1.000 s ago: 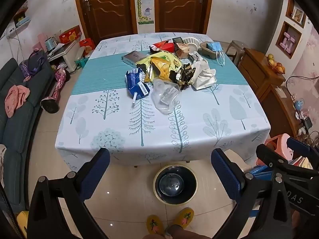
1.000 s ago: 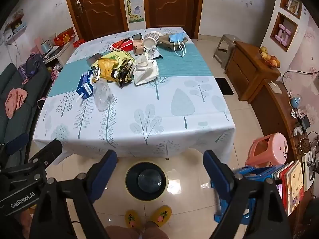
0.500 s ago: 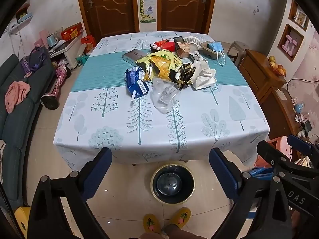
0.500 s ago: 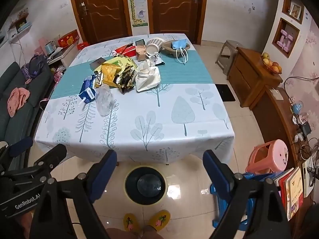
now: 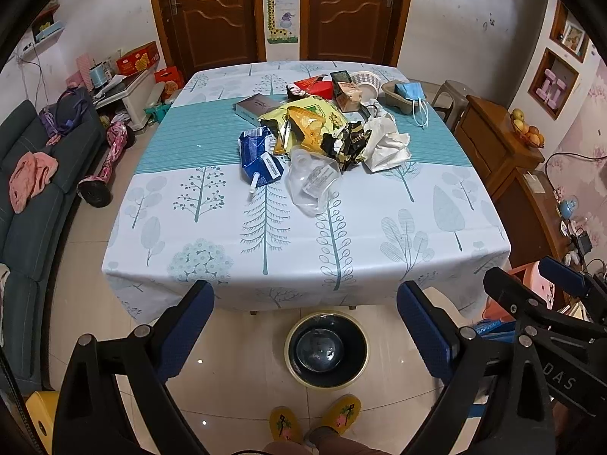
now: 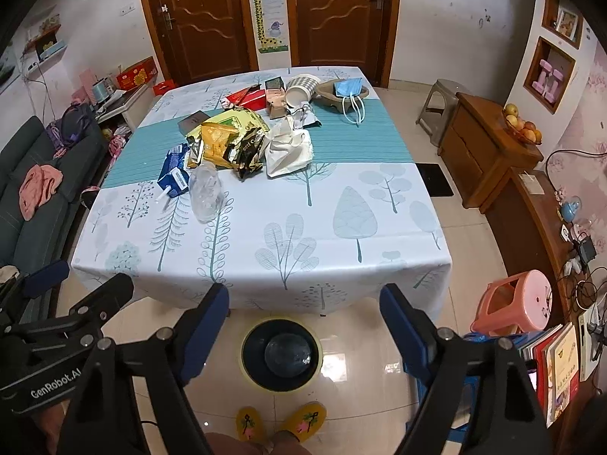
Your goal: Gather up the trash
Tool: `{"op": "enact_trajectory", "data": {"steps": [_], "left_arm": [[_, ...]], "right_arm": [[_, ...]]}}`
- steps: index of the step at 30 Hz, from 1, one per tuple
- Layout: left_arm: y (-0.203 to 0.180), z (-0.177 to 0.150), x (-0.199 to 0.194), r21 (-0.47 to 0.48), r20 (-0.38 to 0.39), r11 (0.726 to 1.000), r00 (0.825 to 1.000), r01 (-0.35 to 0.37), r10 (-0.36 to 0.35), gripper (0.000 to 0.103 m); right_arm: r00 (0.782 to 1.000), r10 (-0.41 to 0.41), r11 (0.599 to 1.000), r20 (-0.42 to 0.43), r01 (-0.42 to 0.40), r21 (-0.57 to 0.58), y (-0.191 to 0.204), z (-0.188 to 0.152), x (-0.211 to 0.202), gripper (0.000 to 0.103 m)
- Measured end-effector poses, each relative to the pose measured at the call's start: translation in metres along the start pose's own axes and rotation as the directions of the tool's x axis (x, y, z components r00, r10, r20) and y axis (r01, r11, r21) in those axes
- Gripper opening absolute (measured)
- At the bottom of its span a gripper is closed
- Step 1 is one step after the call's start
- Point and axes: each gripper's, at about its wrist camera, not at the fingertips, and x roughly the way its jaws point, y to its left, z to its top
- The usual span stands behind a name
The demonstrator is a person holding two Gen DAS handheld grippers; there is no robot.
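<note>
Both the left hand-held gripper (image 5: pixel 305 322) and the right hand-held gripper (image 6: pixel 303 322) had been raised, jaws released and empty, while the trash pile (image 5: pixel 322 144) was left untouched on the surface (image 5: pixel 265 258) well ahead, and the bin (image 5: pixel 326 349) just below.

One bin (image 5: pixel 326 349), two slippers (image 5: pixel 313 419).

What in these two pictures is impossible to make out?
- Print on the clear plastic bottle: too small, both views.
- What lies under the yellow wrapper: covered by the pile.
- Whether anything is in the bin: dark and glossy inside.
- The person: only yellow slippers show, cut off by the bottom edge.
</note>
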Motion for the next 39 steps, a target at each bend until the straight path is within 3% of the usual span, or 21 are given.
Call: {"op": "enact_trajectory", "data": {"steps": [39], "left_arm": [[0.001, 0.002, -0.01, -0.014, 0.008, 1.0, 1.0, -0.024, 0.024, 0.096]], "right_arm": [[0.999, 0.038, 0.999, 0.011, -0.038, -0.002, -0.005, 0.0, -0.004, 0.082]]}}
